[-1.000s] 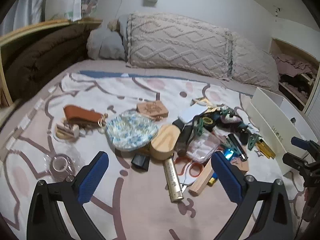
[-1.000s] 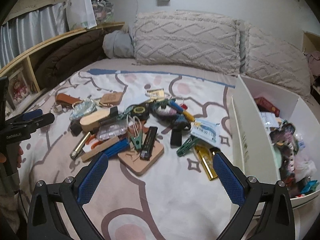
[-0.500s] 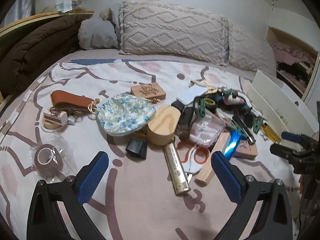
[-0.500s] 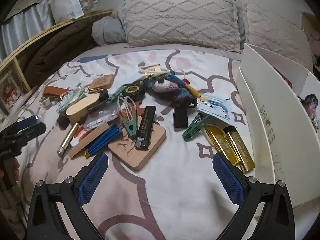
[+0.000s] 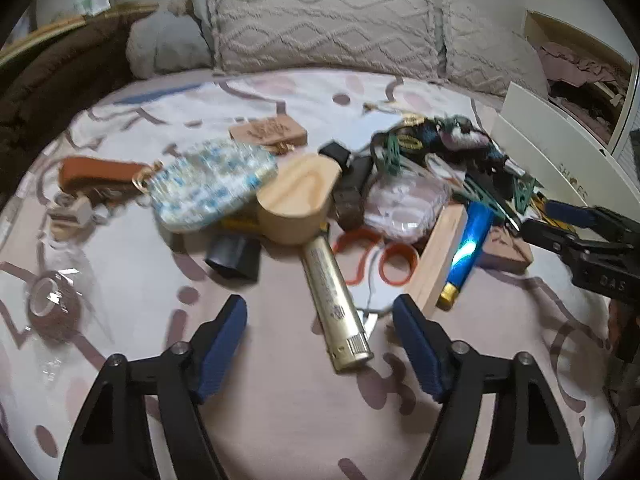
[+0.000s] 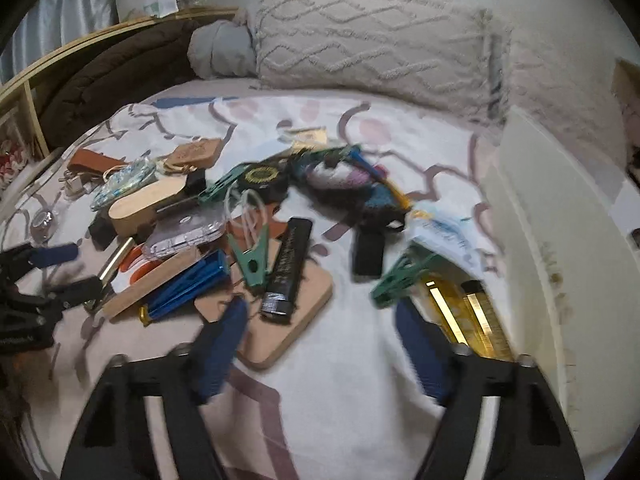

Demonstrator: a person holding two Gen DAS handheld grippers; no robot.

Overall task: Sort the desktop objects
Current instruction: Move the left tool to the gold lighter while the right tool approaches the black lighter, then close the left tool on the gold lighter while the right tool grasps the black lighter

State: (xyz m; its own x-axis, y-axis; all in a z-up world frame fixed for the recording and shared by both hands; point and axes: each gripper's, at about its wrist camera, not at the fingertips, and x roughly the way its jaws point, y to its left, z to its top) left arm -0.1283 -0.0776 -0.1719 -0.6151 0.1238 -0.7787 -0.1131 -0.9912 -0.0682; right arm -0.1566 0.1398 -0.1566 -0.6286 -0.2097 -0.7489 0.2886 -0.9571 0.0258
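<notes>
Bed with patterned sheet [image 5: 280,420], pillows at the head edge. Clutter heaped mid-bed: gold tube [image 5: 334,300], wooden case [image 5: 298,196], floral pouch [image 5: 212,184], orange scissors [image 5: 376,256], green clips [image 6: 252,256], black lighter [image 6: 288,268]. White bin [image 6: 560,248] along the right edge. Left gripper [image 5: 320,344] and right gripper [image 6: 320,344]: fingers apart, empty. Sorting judged barely begun; nearly all remains.

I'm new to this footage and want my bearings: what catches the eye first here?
A dense heap of small objects fills the middle of the patterned bedspread. Nearest the open left gripper, a gold tube points toward it, beside a shiny blue tube and a wooden box. By the open right gripper, a black lighter-like bar lies on a tan board, with a white storage box at the right edge.
</notes>
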